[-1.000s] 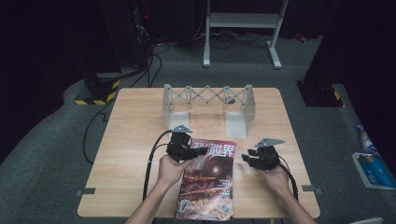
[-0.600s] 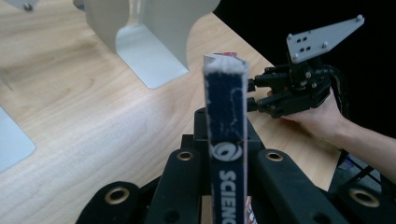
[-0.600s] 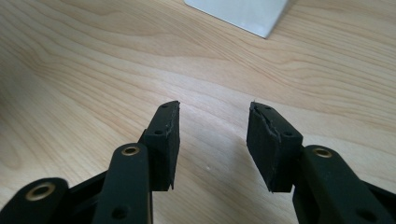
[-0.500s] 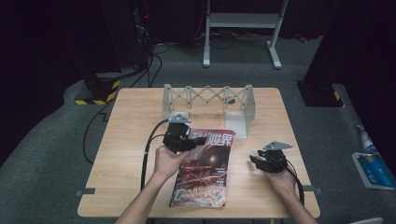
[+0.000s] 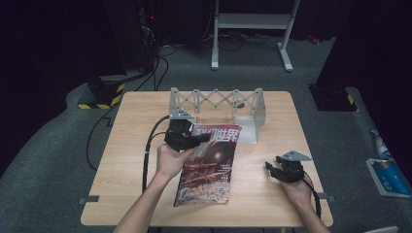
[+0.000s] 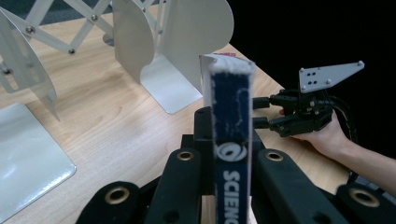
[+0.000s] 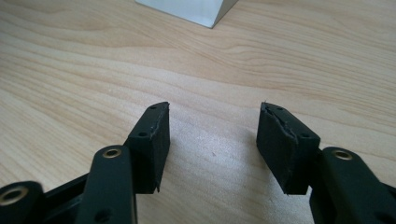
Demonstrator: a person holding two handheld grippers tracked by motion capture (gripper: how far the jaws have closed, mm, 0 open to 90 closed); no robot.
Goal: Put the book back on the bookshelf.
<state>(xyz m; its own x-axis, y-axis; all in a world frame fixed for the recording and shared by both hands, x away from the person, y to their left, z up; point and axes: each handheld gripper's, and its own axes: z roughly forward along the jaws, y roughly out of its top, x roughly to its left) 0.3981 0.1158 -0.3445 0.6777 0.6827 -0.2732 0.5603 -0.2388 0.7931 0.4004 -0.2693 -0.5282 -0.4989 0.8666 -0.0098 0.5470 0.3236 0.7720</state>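
A magazine [image 5: 209, 165] with a red cover lies tilted on the wooden table [image 5: 136, 160], its top end raised. My left gripper [image 5: 203, 138] is shut on its upper left edge. In the left gripper view the blue spine [image 6: 231, 116] stands upright between the jaws of the left gripper [image 6: 231, 156]. My right gripper [image 5: 270, 169] sits low over the table to the right of the magazine, apart from it. Its jaws have just been opening, and the right gripper [image 7: 212, 135] has only bare wood between its pads. It also appears as the far right gripper [image 6: 259, 112].
A white expanding rack [image 5: 216, 99] with metal dividers [image 6: 177, 46] stands at the back middle of the table; its base plate [image 7: 187, 9] lies just ahead of the right gripper. Cables trail from both grippers toward the front edge.
The right gripper has left the magazine's right edge, moved right and down, and opened wider. The left gripper has risen a little with the magazine's top end.
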